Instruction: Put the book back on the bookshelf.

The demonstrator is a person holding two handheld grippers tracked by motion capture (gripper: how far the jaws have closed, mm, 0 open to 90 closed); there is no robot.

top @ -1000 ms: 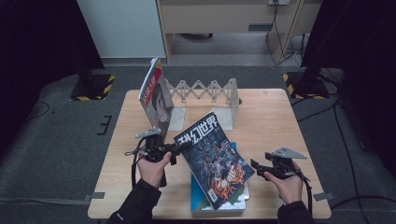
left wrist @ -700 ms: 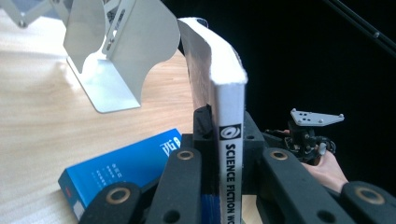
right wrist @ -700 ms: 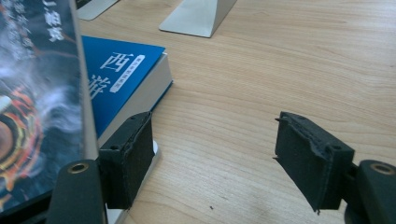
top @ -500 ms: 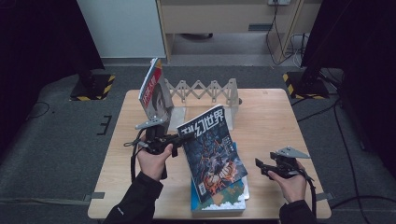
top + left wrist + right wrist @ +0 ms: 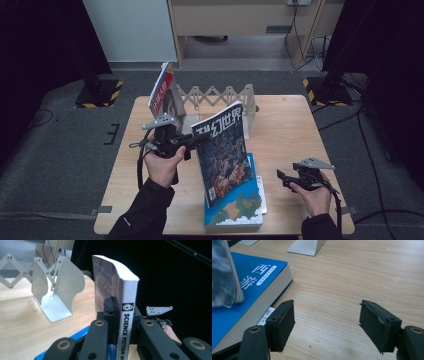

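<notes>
Three books show in the high view: a science-fiction magazine [image 5: 222,150] at frame centre, a blue book [image 5: 237,200] at lower centre, and a red-covered book [image 5: 161,90] at upper left. There is one expanding metal rack [image 5: 220,95] and two grippers, the left gripper [image 5: 192,141] and the right gripper [image 5: 281,176].

Glossy paper mag [image 5: 222,150] – matt wood table [image 5: 290,125], smooth metal bookend [image 5: 58,290].

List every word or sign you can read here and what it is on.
"SCIENCE FICTION W", cut off below: spine of the magazine clamped in the left tool.
"幻世界": that magazine's cover.
"西游": cover of the blue book lying on the table.
Red book in the rack: lettering too blurred to read.
</notes>
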